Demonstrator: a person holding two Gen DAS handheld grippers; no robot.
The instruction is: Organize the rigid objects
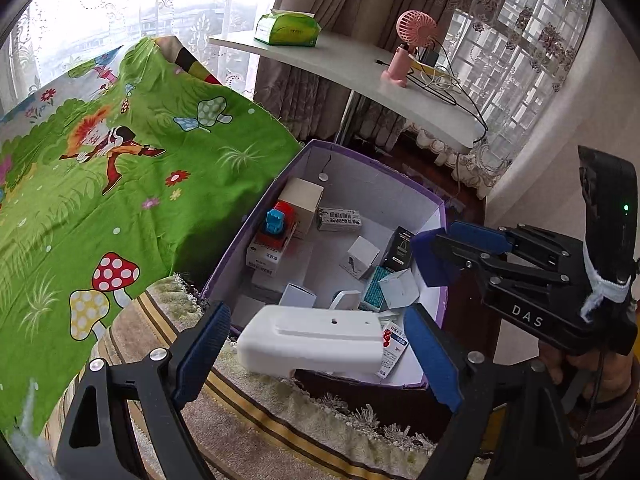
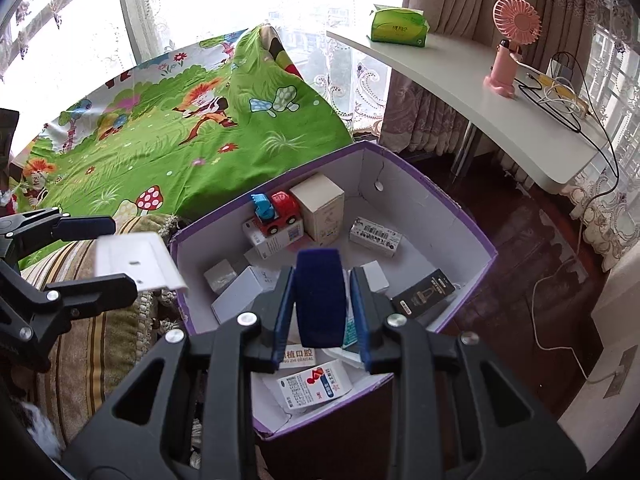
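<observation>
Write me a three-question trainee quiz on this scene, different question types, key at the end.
1. True or false: the red toy truck sits inside the purple box.
2. What is between the fingers of the right gripper? A) a dark blue block B) a pink fan C) a tissue pack
3. Short answer: which gripper carries the white plastic piece?

Key: 1 true; 2 A; 3 the left gripper.
</observation>
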